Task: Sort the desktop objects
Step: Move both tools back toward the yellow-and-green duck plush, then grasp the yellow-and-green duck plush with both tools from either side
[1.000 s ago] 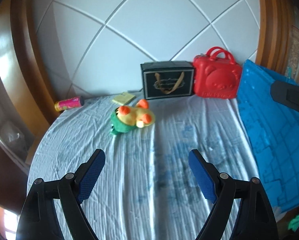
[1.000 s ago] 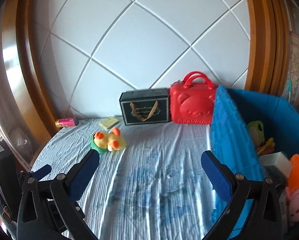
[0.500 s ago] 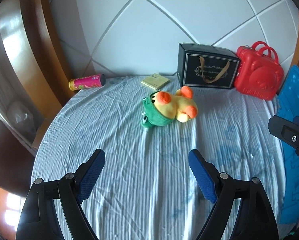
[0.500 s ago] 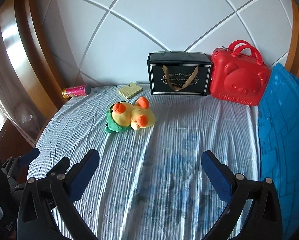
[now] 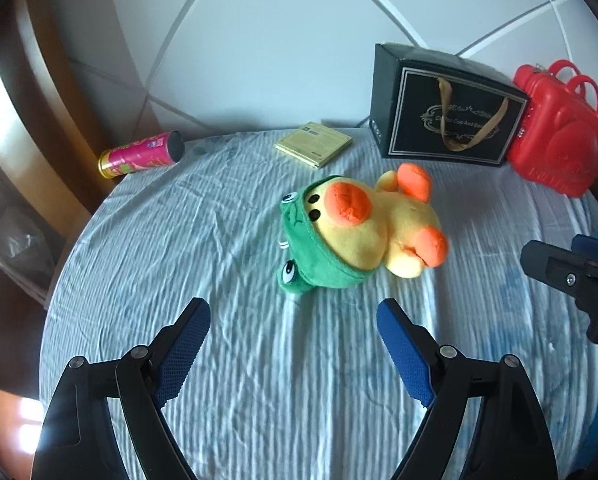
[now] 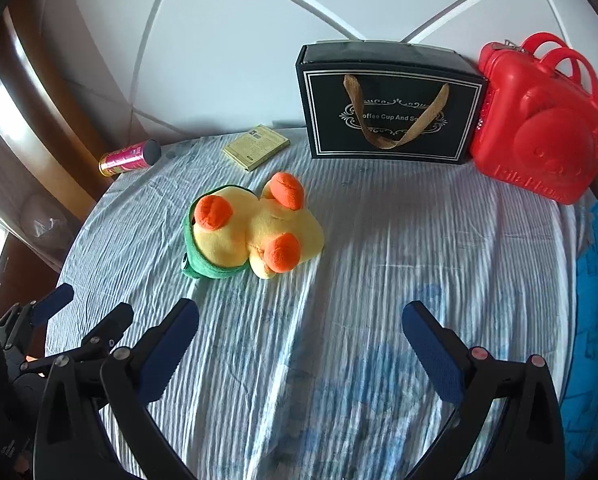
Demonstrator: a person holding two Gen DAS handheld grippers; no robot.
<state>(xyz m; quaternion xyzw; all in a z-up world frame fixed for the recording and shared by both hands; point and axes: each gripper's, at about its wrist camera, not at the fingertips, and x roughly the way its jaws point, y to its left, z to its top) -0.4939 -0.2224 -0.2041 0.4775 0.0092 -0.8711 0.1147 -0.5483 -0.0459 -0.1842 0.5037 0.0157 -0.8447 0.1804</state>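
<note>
Both grippers spread wide and empty over the blue cloth [image 5: 259, 360], facing the duck toy.

Left gripper [image 5: 293, 336] hangs just short of the plush duck [image 5: 363, 236], which lies on its side mid-table in its green frog hood; the right gripper [image 6: 299, 332] sits further back. Judging by this, an approach to grasp the toy is in hand: next, straddle the soft body and close. Since a second ago the duck looms much larger; the blue bin has slid out of view.
</note>
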